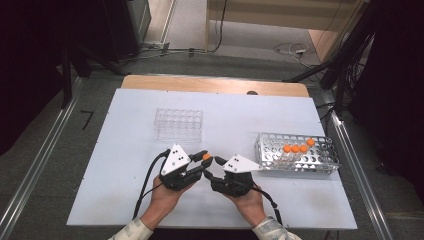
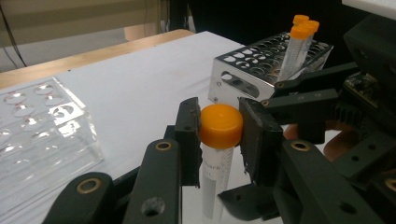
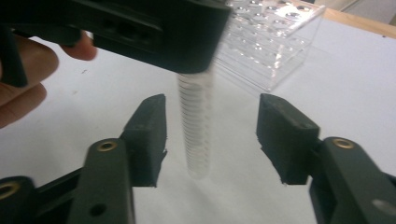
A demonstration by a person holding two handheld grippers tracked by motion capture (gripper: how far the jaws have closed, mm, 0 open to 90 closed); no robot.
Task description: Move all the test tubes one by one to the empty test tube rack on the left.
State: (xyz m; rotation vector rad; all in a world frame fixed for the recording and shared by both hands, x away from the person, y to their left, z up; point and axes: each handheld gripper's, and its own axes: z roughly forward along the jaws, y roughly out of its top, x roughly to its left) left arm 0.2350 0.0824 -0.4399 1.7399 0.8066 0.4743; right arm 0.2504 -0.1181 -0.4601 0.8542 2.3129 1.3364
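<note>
Plainly, the tube (image 2: 215, 163) hung above the white table (image 1: 125, 150), near its front edge, between our two hands, and well apart from either rack. Our left gripper (image 2: 219, 128) was clamped on its orange cap (image 2: 221, 125), both pads pressing the cap's sides, with the clear body dangling straight below. Our right gripper (image 3: 210, 135) had let go: its jaws stood apart on either side of the tube's lower body, touching neither side of it.

We judged the hold on the cap the weak point. A smooth round cap pinched at two spots could swivel, and the long body below would then swing like a pendulum; a quick carry could throw it against the clear plastic rack (image 1: 178, 123) or twist it free.

We also saw the risk of drawing the right gripper back carelessly, since either pad could catch the tube and knock it askew.

The metal rack (image 1: 297, 155), holding other orange-capped tubes (image 1: 295, 148), stood just beside our right hand; a wide swing there could jostle them.
</note>
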